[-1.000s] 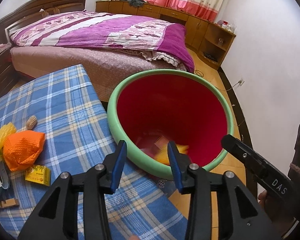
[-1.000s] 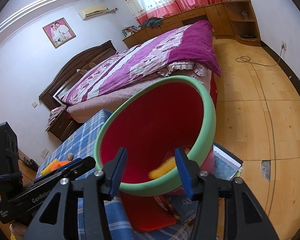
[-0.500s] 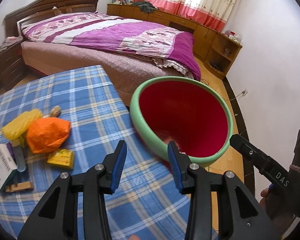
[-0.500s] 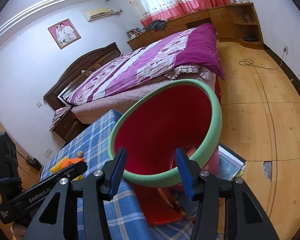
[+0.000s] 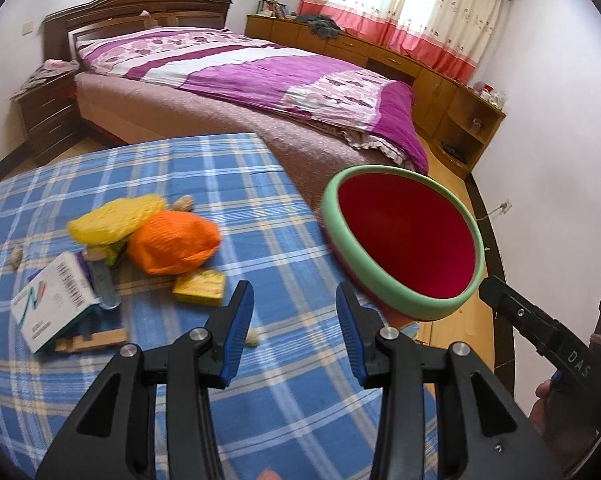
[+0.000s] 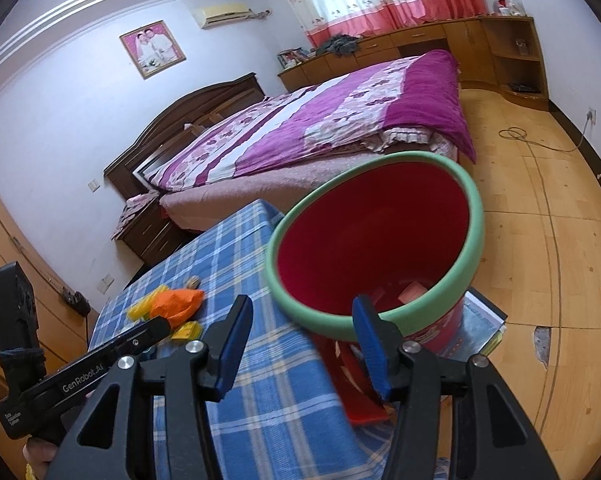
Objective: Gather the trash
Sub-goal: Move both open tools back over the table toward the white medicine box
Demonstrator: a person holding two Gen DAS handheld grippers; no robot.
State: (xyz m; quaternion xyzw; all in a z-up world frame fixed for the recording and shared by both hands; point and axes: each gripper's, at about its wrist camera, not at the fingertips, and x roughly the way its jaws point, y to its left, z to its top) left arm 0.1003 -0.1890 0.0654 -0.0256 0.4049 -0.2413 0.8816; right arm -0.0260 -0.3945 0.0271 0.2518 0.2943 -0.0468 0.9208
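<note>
A red bin with a green rim (image 5: 404,240) (image 6: 372,248) stands off the right edge of the blue plaid table (image 5: 204,172), with some scraps (image 6: 412,290) in its bottom. On the cloth lies a trash pile: an orange crumpled bag (image 5: 172,240) (image 6: 176,302), a yellow crumpled bag (image 5: 112,220), a small yellow box (image 5: 199,286) and a white carton (image 5: 54,300). My left gripper (image 5: 294,300) hovers open above the cloth, right of the pile, with nothing between its pads. My right gripper (image 6: 300,320) stands open just before the bin's near rim, holding nothing.
A wooden block (image 5: 88,342) and a few nut shells (image 5: 186,202) also lie on the cloth. A bed with a purple cover (image 5: 260,76) stands behind the table. Magazines (image 6: 480,320) lie under the bin on the wooden floor (image 6: 540,240).
A blurred yellow piece seen in the bin a second ago has settled out of sight. The left gripper has swung left from the bin toward the pile. The right gripper has drawn back slightly.
</note>
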